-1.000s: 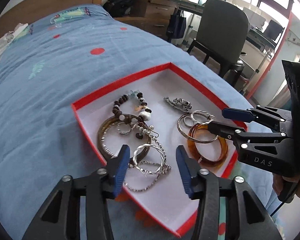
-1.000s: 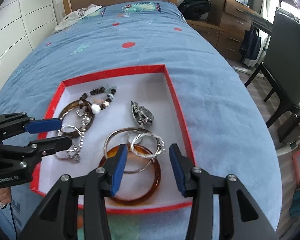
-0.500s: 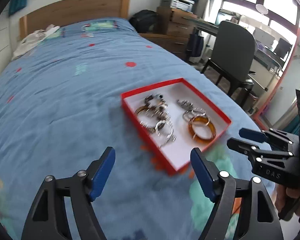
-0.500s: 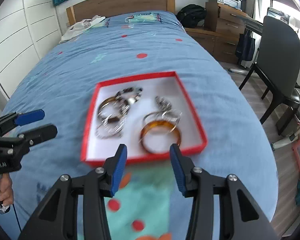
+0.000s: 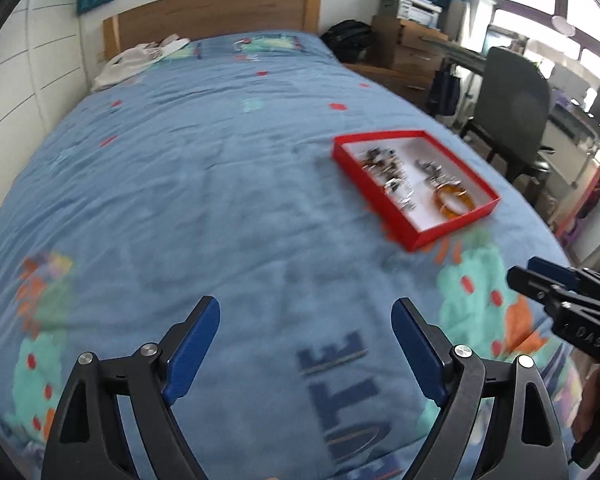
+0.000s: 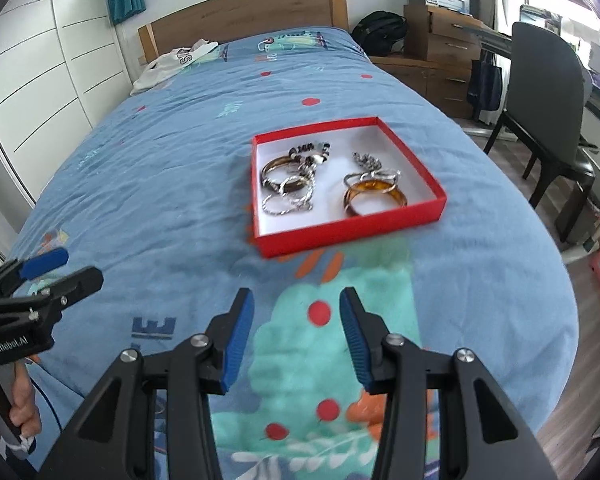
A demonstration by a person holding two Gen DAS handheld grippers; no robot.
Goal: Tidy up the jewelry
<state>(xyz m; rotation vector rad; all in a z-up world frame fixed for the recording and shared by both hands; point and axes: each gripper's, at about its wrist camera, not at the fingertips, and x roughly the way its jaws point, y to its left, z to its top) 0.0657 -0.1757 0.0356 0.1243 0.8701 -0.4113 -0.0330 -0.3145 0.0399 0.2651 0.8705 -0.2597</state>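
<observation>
A red box [image 6: 436,202] with a white inside sits on the blue bedspread and also shows in the left wrist view [image 5: 456,227]. It holds an amber bangle [image 6: 375,197], silver bangles [image 6: 287,200], a beaded bracelet [image 6: 311,148] and a watch [image 6: 365,159]. My left gripper [image 5: 305,347] is open and empty, well back from the box; it also shows at the left of the right wrist view [image 6: 62,267]. My right gripper [image 6: 296,342] is open and empty, short of the box's near wall; it also shows in the left wrist view [image 5: 540,276].
The bed [image 6: 172,184] fills both views, with a wooden headboard [image 6: 240,16] and white clothing [image 6: 172,62] at the far end. A dark chair [image 6: 548,96] and wooden drawers [image 6: 444,52] stand to the right of the bed.
Both grippers have pulled back from the box, which now looks smaller and farther away. The left gripper's jaws have opened wider. The jewelry stays in the box.
</observation>
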